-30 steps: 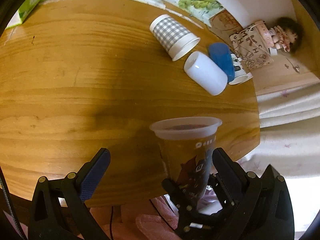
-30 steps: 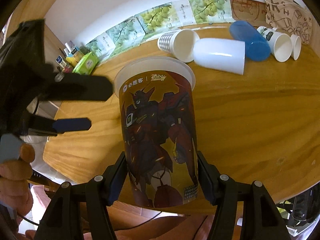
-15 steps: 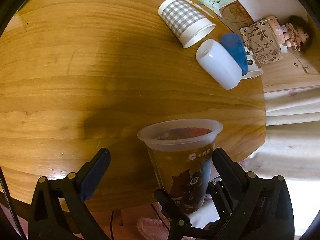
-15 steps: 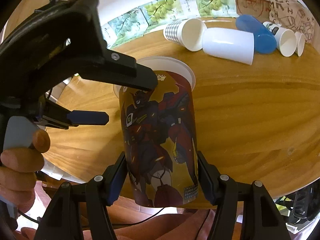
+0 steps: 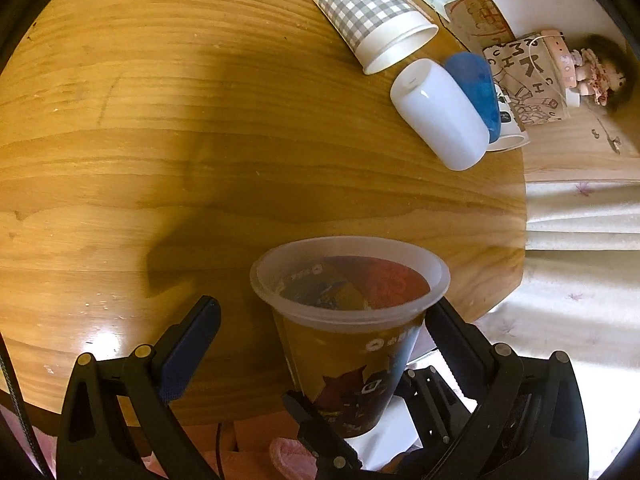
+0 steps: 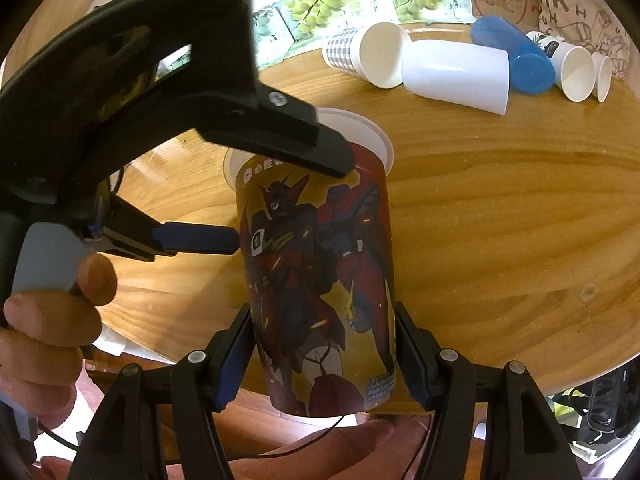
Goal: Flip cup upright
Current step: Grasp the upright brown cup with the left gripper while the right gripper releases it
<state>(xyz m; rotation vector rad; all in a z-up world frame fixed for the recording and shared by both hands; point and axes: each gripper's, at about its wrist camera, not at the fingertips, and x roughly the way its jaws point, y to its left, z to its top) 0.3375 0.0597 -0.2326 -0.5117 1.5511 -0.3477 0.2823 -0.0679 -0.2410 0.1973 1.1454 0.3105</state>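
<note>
A tall plastic cup [image 6: 320, 280] printed with a red robot is held by my right gripper [image 6: 324, 354], whose blue pads press both sides of its lower body. It is held mouth away from the camera over the near edge of the round wooden table [image 6: 500, 220]. In the left wrist view the same cup [image 5: 352, 344] shows with its open rim up, between my left gripper's fingers. My left gripper [image 5: 320, 320] is open, its right finger [image 5: 452, 332] close to the cup and its left finger [image 5: 192, 344] apart from it. The left gripper also shows in the right wrist view [image 6: 296, 196].
Several cups lie on their sides at the far side of the table: a grey checked paper cup [image 5: 372, 12], a white cup [image 5: 440, 116], a blue cup [image 5: 476, 88] and small white paper cups [image 6: 576, 72]. A printed bag and a doll [image 5: 600, 68] lie beyond the table.
My left gripper has come in from the left and now straddles the cup's upper part. The cup stays gripped in my right gripper and sits more fully between the left fingers.
</note>
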